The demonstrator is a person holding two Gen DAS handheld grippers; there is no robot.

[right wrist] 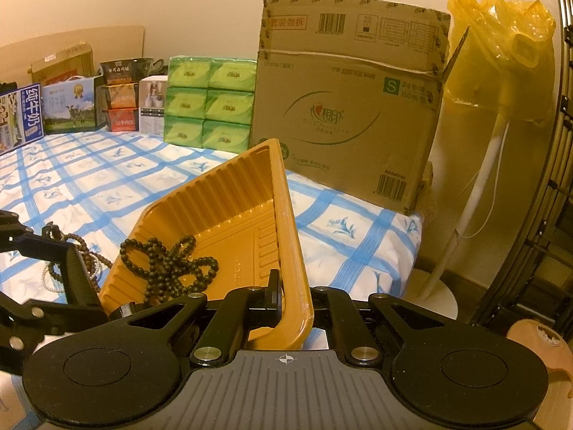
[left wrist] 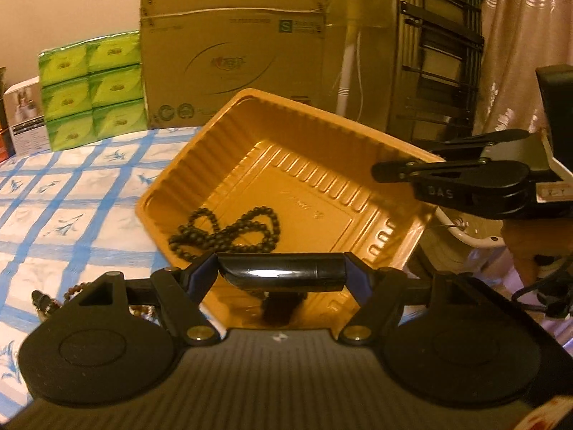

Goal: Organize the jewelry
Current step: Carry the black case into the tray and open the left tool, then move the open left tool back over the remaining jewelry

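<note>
Above the yellow tray (left wrist: 229, 136), left fingers (left wrist: 200, 272) grip a black tube (left wrist: 283, 272); right fingers (right wrist: 277, 295) pinch its rim.

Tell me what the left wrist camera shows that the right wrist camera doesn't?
Only the left wrist view shows the left gripper clamped on a glossy black cylinder, and the right gripper pinching the tray's rim from the side.

Only the right wrist view shows milk cartons, a yellow plastic bag, and brown and white beads on the cloth.

Both show the orange ribbed plastic tray, tilted, the dark bead necklace, green tissue packs, and the cardboard box.
</note>
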